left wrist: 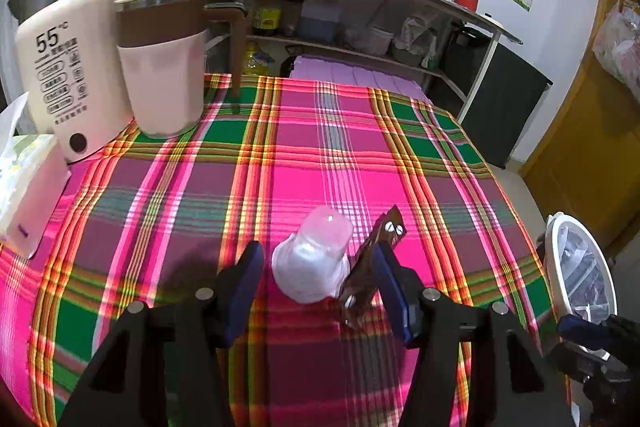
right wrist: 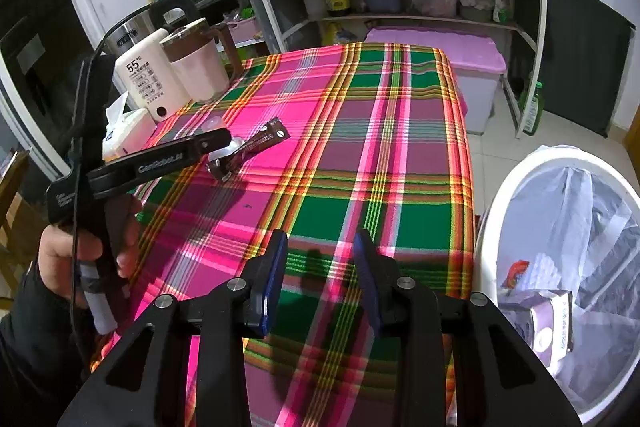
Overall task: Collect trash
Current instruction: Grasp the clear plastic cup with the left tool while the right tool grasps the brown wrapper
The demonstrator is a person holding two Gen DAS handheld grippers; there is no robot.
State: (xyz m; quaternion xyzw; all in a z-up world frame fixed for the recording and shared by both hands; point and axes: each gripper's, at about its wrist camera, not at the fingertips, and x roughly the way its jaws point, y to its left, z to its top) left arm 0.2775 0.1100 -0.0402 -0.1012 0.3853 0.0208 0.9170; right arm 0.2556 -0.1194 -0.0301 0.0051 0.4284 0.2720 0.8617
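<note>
Cup lies tipped between the spread fingers of the left gripper, lower centre; wrapper touches its right pad, long axis running away; right gripper open, empty, nearer the bin.

The cream kettle reads "55°C"; the left gripper's arm reads "GenRobot.AI".

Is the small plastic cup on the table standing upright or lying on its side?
On its side. The cup lies on the tablecloth between the open left gripper's fingers.
</note>
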